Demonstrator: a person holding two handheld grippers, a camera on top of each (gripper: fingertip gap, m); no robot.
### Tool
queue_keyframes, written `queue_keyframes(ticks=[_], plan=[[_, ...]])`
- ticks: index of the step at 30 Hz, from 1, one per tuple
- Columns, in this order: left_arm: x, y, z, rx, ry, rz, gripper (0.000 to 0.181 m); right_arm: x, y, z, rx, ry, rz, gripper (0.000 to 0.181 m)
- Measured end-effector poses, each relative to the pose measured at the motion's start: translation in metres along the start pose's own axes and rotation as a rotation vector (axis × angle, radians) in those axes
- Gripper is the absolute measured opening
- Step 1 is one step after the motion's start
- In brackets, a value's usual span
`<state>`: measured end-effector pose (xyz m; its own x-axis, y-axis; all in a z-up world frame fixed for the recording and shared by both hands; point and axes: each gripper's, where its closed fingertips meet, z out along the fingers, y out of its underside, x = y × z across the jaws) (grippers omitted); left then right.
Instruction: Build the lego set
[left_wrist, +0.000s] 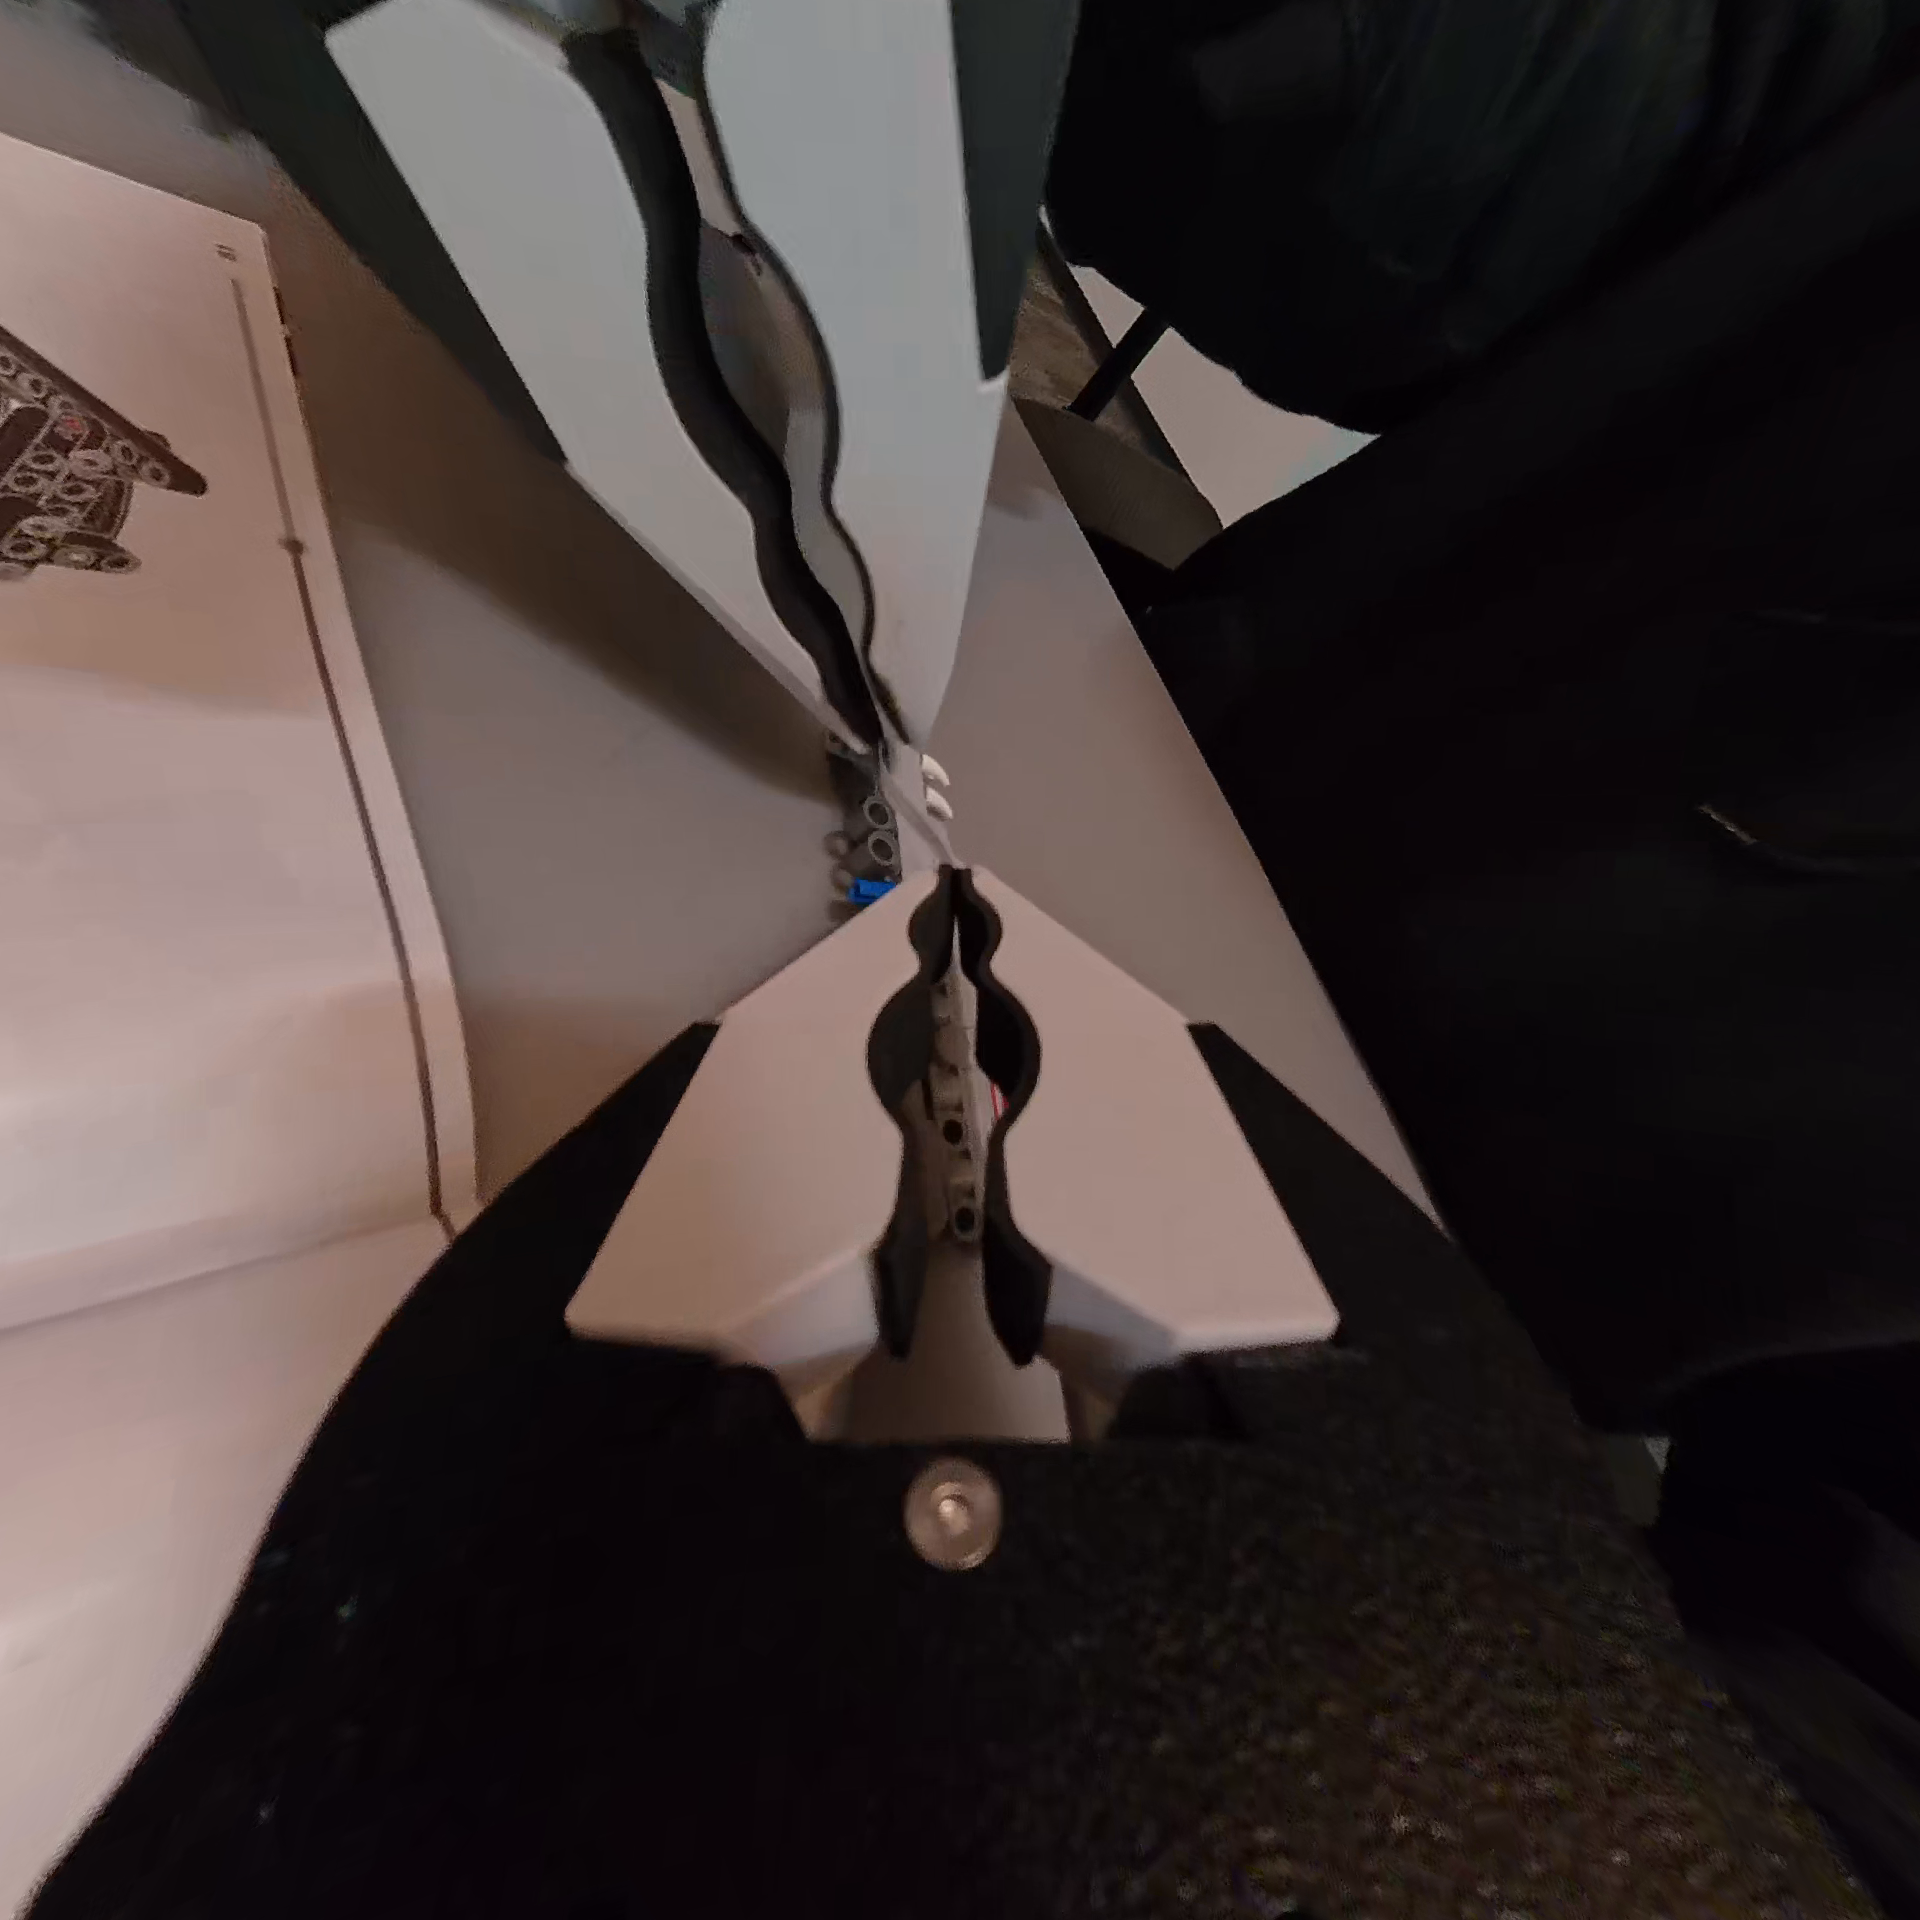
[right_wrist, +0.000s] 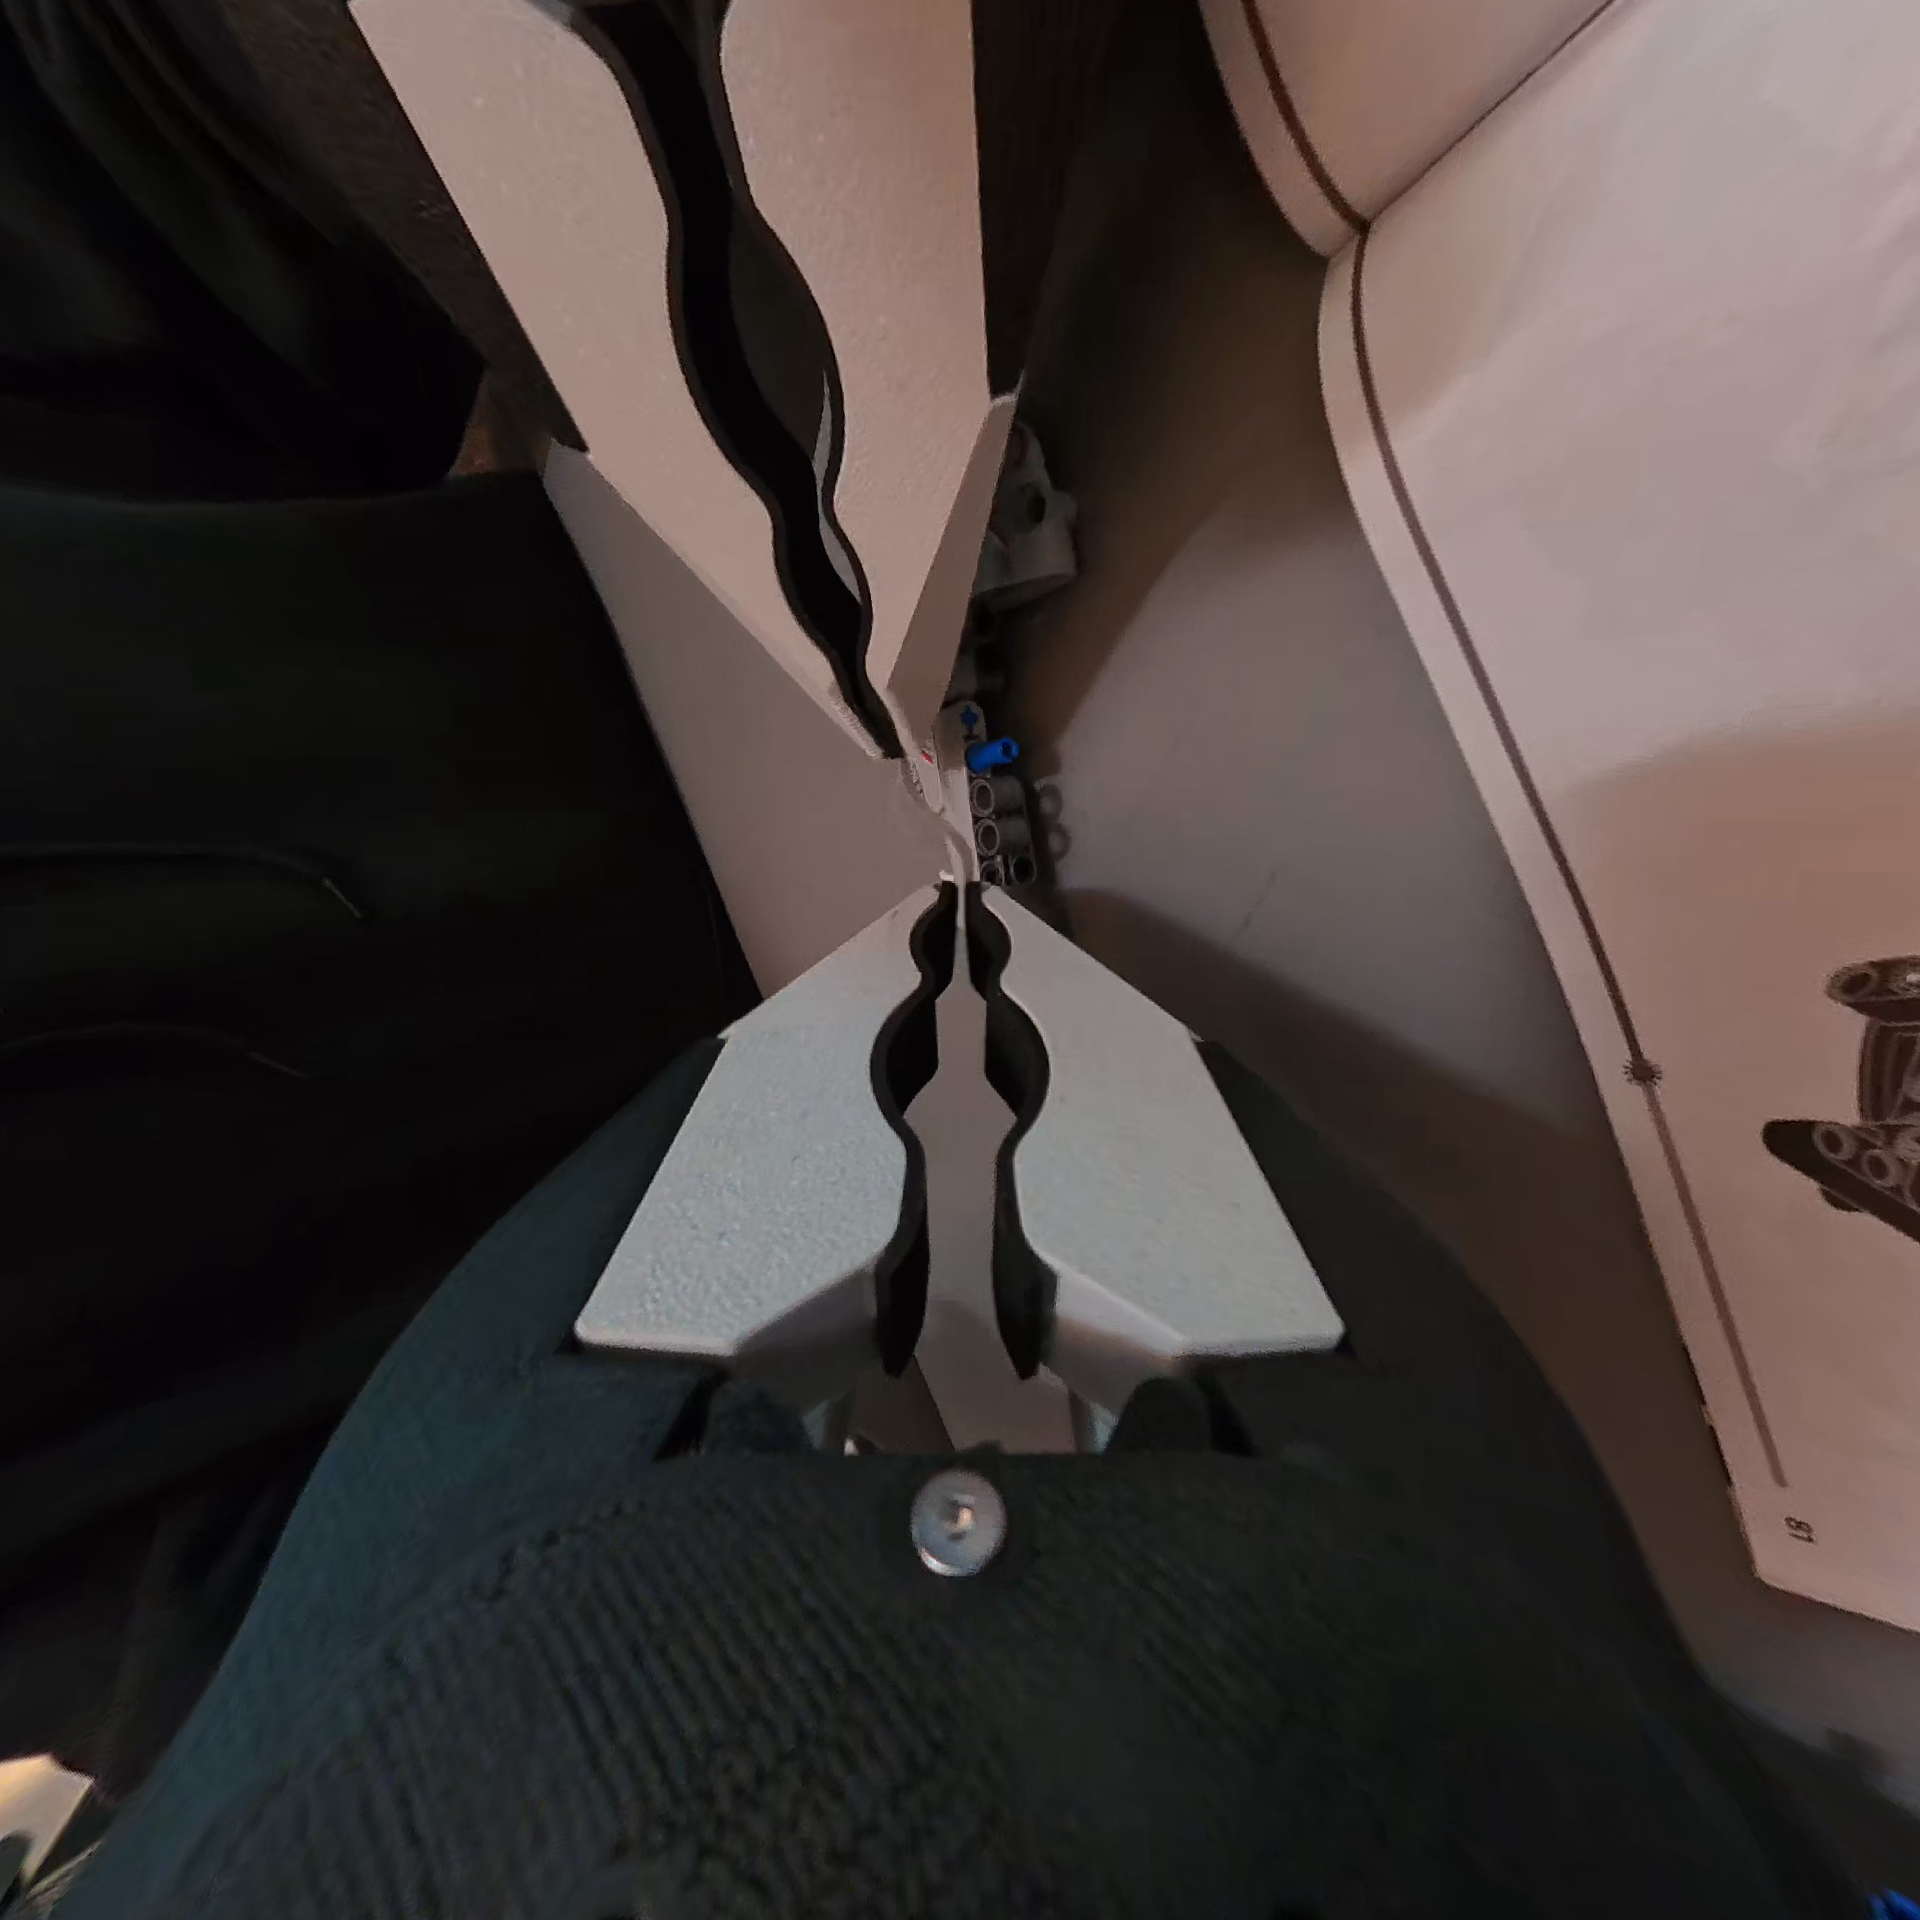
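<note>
1. Left gripper (left_wrist: 954, 883) is clenched on the lego assembly (left_wrist: 873, 831); in the left wrist view a grey beam with round holes runs back between its black wavy pads (left_wrist: 902, 1039), pinched at the tips.
2. Right gripper (right_wrist: 961, 891) is also clamped tight, its tips pressed on a thin white part of the same lego assembly (right_wrist: 992, 805) that passes back between its pads (right_wrist: 902, 1060).
3. Both grippers meet nearly tip to tip. In the left wrist view the right gripper (left_wrist: 883, 727) comes down from the top of the picture; in the right wrist view the left gripper (right_wrist: 899, 743) does the same.
4. Between the two sets of tips sits the exposed piece of the assembly: stacked grey beams with holes and white parts.
5. A small blue pin (left_wrist: 871, 891) projects from the assembly just beside the left gripper's tips; in the right wrist view the blue pin (right_wrist: 992, 750) lies close beside the left gripper's tips, farther from the right one's.
6. An open instruction booklet (left_wrist: 156, 779) lies on the pale table (left_wrist: 582, 779), off to one side of the grippers; the booklet (right_wrist: 1662, 727) shows printed model drawings.
7. Dark clothing (left_wrist: 1558, 727) of a person fills the other side.
</note>
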<state>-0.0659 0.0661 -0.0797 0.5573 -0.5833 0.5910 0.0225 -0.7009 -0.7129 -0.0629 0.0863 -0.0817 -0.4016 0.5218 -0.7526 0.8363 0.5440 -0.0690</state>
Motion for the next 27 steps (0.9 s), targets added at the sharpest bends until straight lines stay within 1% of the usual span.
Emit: queue_keyframes(ticks=[2, 3, 5, 7, 10, 12, 13, 16, 18, 19, 20, 21, 22, 24, 25, 26, 27], plan=[[0.001, 0.0, 0.0, 0.004, 0.011, -0.009, 0.0, -0.001, -0.001, -0.003, 0.027, 0.02, -0.019, 0.007], [0.001, -0.001, -0.001, 0.009, 0.018, -0.01, 0.0, -0.003, -0.002, -0.005, 0.044, 0.024, -0.036, 0.008], [0.003, 0.0, -0.002, 0.011, 0.029, -0.011, 0.0, -0.007, -0.004, -0.009, 0.074, 0.046, -0.067, 0.013], [0.003, -0.001, -0.002, 0.013, 0.027, -0.008, 0.0, -0.004, -0.002, -0.012, 0.09, 0.109, -0.1, 0.028], [0.004, -0.004, -0.003, 0.036, 0.037, -0.014, 0.0, -0.005, 0.002, -0.019, 0.112, 0.184, -0.087, 0.027], [0.003, -0.004, -0.004, 0.046, 0.045, -0.041, 0.0, -0.016, 0.0, -0.025, 0.182, 0.24, -0.125, 0.025], [0.001, -0.005, -0.005, 0.051, 0.046, -0.065, 0.0, -0.023, -0.001, -0.027, 0.225, 0.274, -0.151, 0.023], [0.002, -0.003, -0.005, 0.052, 0.077, -0.117, 0.0, -0.031, -0.002, -0.033, 0.413, 0.463, -0.189, 0.018], [-0.001, -0.003, -0.006, 0.049, 0.07, -0.156, 0.0, -0.04, 0.001, -0.028, 0.578, 0.541, -0.219, 0.016], [-0.003, -0.003, -0.006, 0.055, 0.07, -0.178, 0.0, -0.044, 0.0, -0.026, 0.693, 0.571, -0.223, 0.018], [-0.005, -0.003, -0.007, 0.065, 0.07, -0.205, 0.0, -0.05, 0.003, -0.02, 0.793, 0.568, -0.227, 0.023], [-0.007, -0.002, -0.007, 0.067, 0.073, -0.236, 0.0, -0.054, 0.007, -0.011, 0.854, 0.548, -0.228, 0.021], [-0.008, -0.001, -0.007, 0.067, 0.079, -0.254, 0.0, -0.052, 0.011, -0.005, 0.899, 0.558, -0.21, 0.018], [-0.006, -0.002, -0.007, 0.073, 0.099, -0.258, 0.0, -0.036, 0.016, -0.001, 0.955, 0.612, -0.146, 0.02], [-0.004, -0.003, -0.007, 0.075, 0.106, -0.253, 0.0, -0.03, 0.015, -0.002, 0.983, 0.609, -0.111, 0.021], [-0.003, -0.003, -0.006, 0.072, 0.115, -0.251, 0.0, -0.028, 0.011, -0.003, 1.018, 0.574, -0.083, 0.022], [-0.002, -0.002, -0.005, 0.067, 0.116, -0.254, 0.0, -0.029, 0.006, -0.004, 1.054, 0.527, -0.066, 0.018]])
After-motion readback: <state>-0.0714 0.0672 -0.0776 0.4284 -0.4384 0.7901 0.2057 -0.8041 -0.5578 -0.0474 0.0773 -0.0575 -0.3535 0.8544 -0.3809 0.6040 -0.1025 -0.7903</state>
